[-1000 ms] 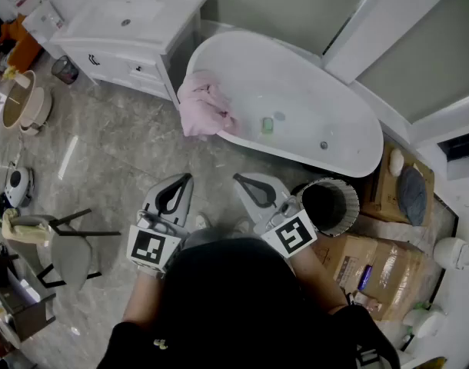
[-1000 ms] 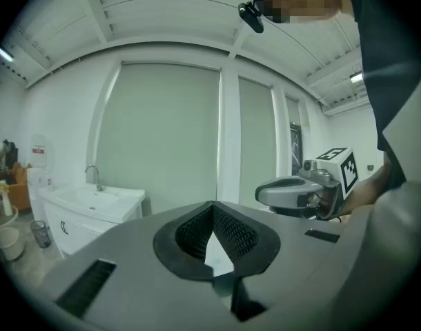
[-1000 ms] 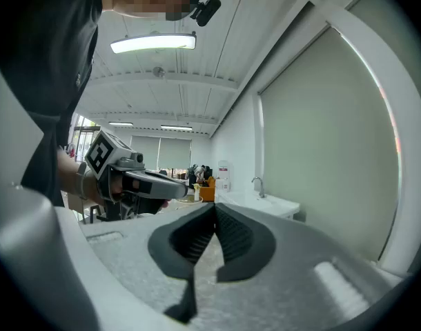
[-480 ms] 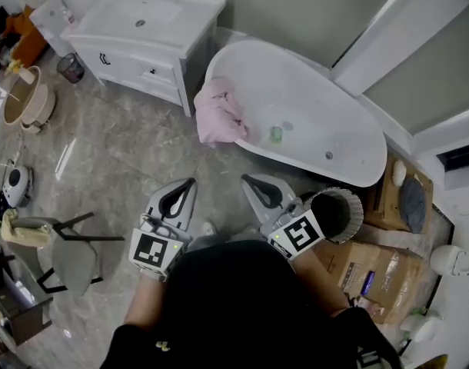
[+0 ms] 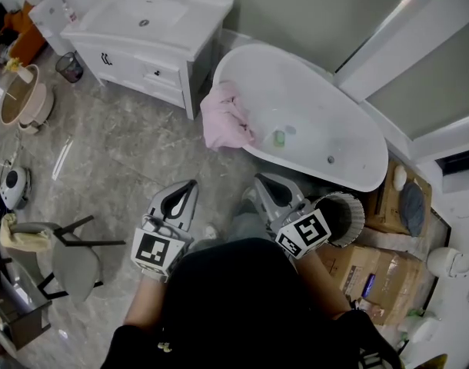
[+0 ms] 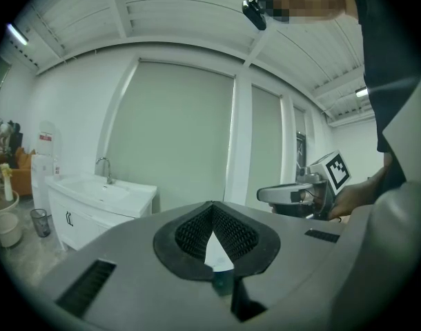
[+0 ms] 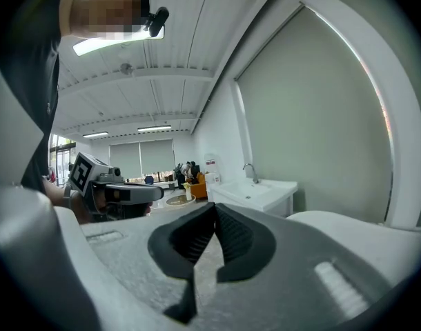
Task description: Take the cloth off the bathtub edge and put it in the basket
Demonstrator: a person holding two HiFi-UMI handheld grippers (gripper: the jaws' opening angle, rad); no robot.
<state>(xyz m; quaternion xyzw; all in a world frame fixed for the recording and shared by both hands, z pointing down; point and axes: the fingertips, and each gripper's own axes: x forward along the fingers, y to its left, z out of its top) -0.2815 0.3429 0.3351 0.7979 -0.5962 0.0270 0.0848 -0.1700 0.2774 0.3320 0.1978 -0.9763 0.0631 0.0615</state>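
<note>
Head view shows the pink cloth (image 5: pixel 227 118) draped over the bathtub (image 5: pixel 334 129) rim and the basket (image 5: pixel 353 223) beside the bathtub, while the left gripper (image 5: pixel 190 184) and right gripper (image 5: pixel 259 180) hover short of the bathtub, jaws closed and empty, seemingly because the reach has not begun.

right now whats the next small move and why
Probably reach the right gripper forward toward the pink cloth, opening it on the way. The cloth hangs over the bathtub rim, ahead of both grippers. The right gripper and the left gripper are shut and empty, and the right one sits beside the basket.
</note>
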